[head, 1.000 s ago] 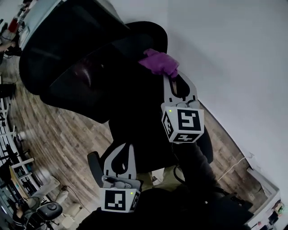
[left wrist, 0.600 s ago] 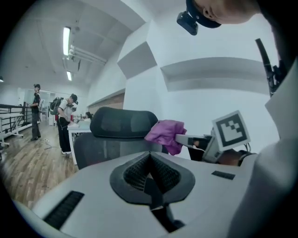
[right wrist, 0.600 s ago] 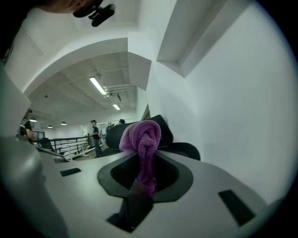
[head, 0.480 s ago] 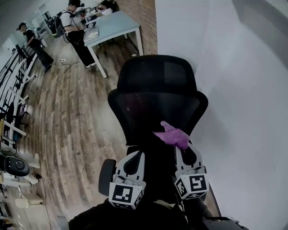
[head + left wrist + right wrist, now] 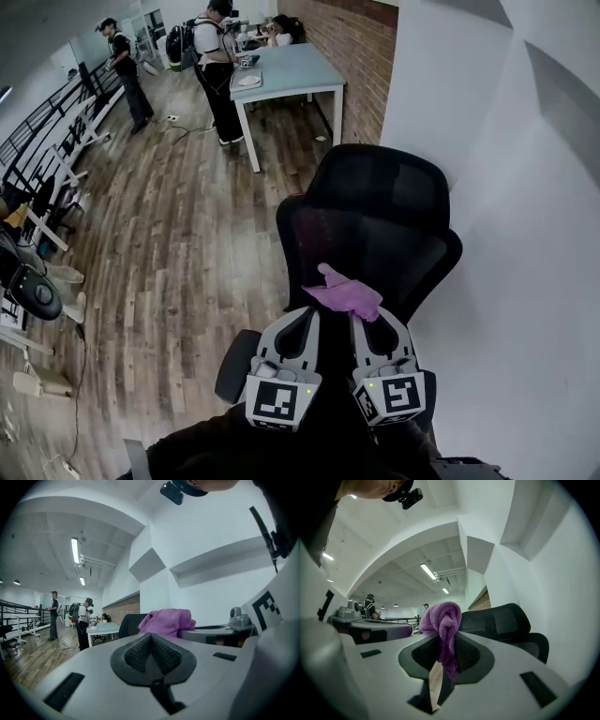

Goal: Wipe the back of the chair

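A black mesh office chair (image 5: 375, 230) stands against the white wall, its back and headrest toward me; in the right gripper view the chair (image 5: 506, 623) rises at right. My right gripper (image 5: 361, 314) is shut on a purple cloth (image 5: 341, 294), which bunches above its jaws just in front of the lower chair back. That cloth (image 5: 443, 630) hangs pinched between the dark pads. My left gripper (image 5: 302, 314) sits close beside it on the left, shut with nothing between its jaws. From the left gripper view the cloth (image 5: 166, 622) shows just past the left gripper (image 5: 151, 651).
A wood floor (image 5: 169, 244) spreads to the left. A pale table (image 5: 281, 70) stands at the back with people (image 5: 217, 52) beside it. The white wall (image 5: 525, 234) runs close along the right. An armrest (image 5: 234, 361) sticks out near my left gripper.
The view has swung so the chair sits upright and farther right. Both grippers have come together low in front of the chair back, the cloth still in the right one.
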Demonstrator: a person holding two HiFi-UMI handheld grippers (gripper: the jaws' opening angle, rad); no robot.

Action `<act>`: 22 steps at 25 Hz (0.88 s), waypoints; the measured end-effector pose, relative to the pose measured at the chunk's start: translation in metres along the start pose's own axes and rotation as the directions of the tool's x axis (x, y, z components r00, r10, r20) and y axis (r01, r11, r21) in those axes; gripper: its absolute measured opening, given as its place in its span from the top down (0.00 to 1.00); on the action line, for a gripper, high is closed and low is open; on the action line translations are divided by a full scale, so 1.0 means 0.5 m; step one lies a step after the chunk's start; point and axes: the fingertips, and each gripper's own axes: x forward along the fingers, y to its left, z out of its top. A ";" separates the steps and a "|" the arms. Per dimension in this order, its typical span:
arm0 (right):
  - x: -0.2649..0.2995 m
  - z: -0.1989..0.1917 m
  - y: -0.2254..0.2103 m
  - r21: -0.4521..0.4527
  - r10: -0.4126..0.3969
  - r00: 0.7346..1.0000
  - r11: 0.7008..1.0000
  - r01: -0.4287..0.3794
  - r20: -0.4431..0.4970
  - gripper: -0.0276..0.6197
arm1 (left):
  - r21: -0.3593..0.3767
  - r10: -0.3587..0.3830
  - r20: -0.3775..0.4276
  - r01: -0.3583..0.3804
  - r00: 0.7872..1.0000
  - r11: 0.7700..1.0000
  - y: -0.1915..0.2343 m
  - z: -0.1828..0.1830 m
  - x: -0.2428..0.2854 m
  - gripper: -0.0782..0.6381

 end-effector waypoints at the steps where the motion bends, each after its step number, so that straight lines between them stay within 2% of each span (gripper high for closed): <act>1: 0.007 0.002 0.003 -0.006 0.009 1.000 1.000 -0.009 0.002 0.84 | -0.002 0.006 0.006 -0.006 1.000 1.000 0.006 0.002 0.003 0.89; 5: 0.002 -0.019 0.014 0.007 -0.001 1.000 1.000 0.002 -0.021 0.84 | 0.013 0.011 0.002 -0.011 1.000 1.000 0.020 -0.004 -0.016 0.89; 11: -0.010 -0.016 0.052 -0.020 0.017 1.000 1.000 -0.017 -0.008 0.84 | 0.026 -0.016 -0.008 0.016 1.000 1.000 0.018 -0.009 -0.044 0.89; 15: -0.007 -0.017 0.061 -0.006 0.015 1.000 1.000 -0.015 -0.004 0.84 | 0.035 -0.024 0.005 0.024 1.000 0.999 0.022 -0.002 -0.047 0.89; 19: -0.025 0.001 0.077 -0.022 0.015 1.000 1.000 -0.015 0.010 0.84 | -0.017 -0.014 0.017 0.015 1.000 1.000 0.015 0.019 -0.070 0.89; 22: -0.038 0.028 0.090 -0.035 0.016 0.999 0.999 -0.015 0.037 0.84 | -0.038 -0.008 -0.009 0.008 1.000 0.999 0.012 0.036 -0.093 0.89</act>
